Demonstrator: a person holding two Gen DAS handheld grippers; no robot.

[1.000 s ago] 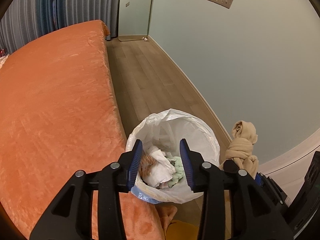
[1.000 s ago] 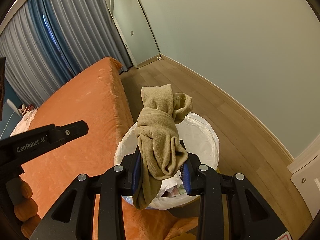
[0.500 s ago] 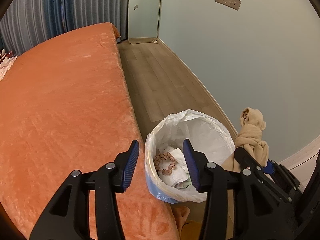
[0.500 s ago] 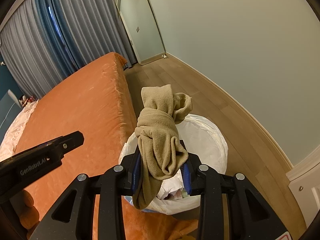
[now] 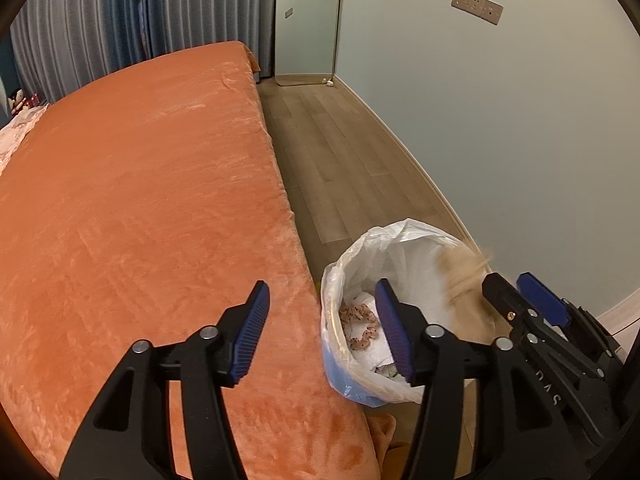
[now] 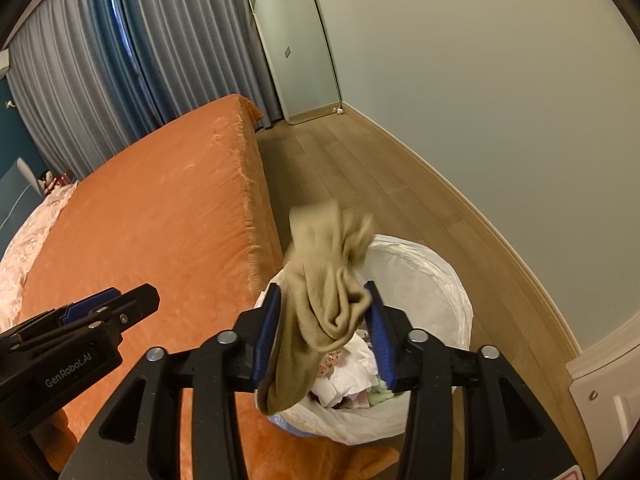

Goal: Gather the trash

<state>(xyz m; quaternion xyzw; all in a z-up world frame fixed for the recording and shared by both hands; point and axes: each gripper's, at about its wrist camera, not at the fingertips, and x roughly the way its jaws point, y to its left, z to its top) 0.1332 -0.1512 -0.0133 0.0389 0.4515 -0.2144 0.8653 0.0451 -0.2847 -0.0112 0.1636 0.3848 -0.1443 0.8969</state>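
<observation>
A bin lined with a white plastic bag (image 5: 360, 256) (image 6: 440, 280) stands on the floor beside the orange bed. It holds crumpled white paper and a speckled scrunchie (image 5: 360, 326). My right gripper (image 6: 324, 328) is over the bin with its jaws spread. A tan sock (image 6: 324, 280) hangs loose between them, blurred in motion; it also shows in the left wrist view (image 5: 464, 276). My left gripper (image 5: 320, 332) is open and empty above the bed's edge, left of the bin.
The orange bed (image 5: 140, 200) fills the left side. Wood floor (image 5: 340, 148) runs between the bed and the pale wall. A mirror (image 6: 296, 40) leans at the far end, with grey curtains (image 6: 140, 48) behind the bed. An orange cloth lies on the floor by the bin.
My right gripper's jaws have opened and the tan sock is slipping down toward the bin. My left gripper has moved left, from over the bin to over the bed's edge.
</observation>
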